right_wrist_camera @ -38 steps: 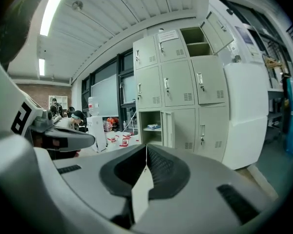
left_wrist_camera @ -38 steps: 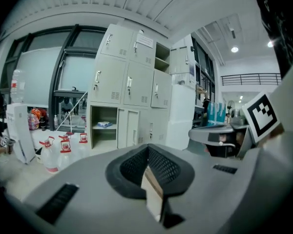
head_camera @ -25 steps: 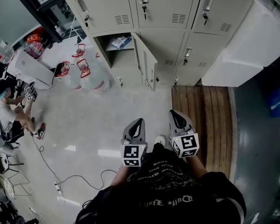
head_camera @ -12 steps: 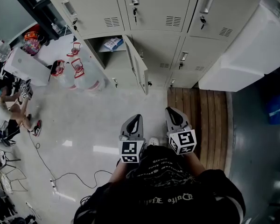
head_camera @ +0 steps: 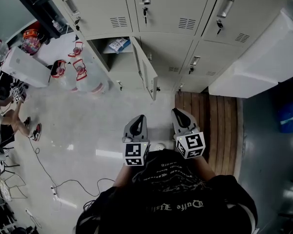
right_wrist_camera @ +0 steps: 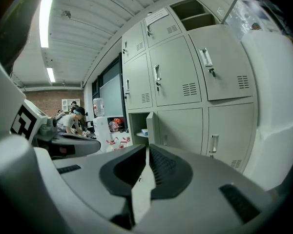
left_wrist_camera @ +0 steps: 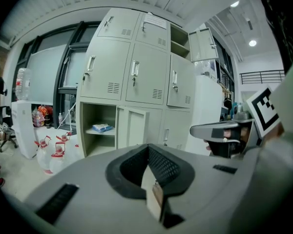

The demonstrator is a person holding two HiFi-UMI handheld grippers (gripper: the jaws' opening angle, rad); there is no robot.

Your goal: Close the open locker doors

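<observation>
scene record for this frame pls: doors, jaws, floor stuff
open doors: bottom-left locker door swung out; top-right locker also open
inside bottom-left: blue packet
left gripper: jaws shut, empty, apart from the lockers
right gripper: jaws shut, empty, apart from the lockers
floor: water jugs left of the bottom-left locker; wooden platform at right
task state: neither door touched yet
</observation>
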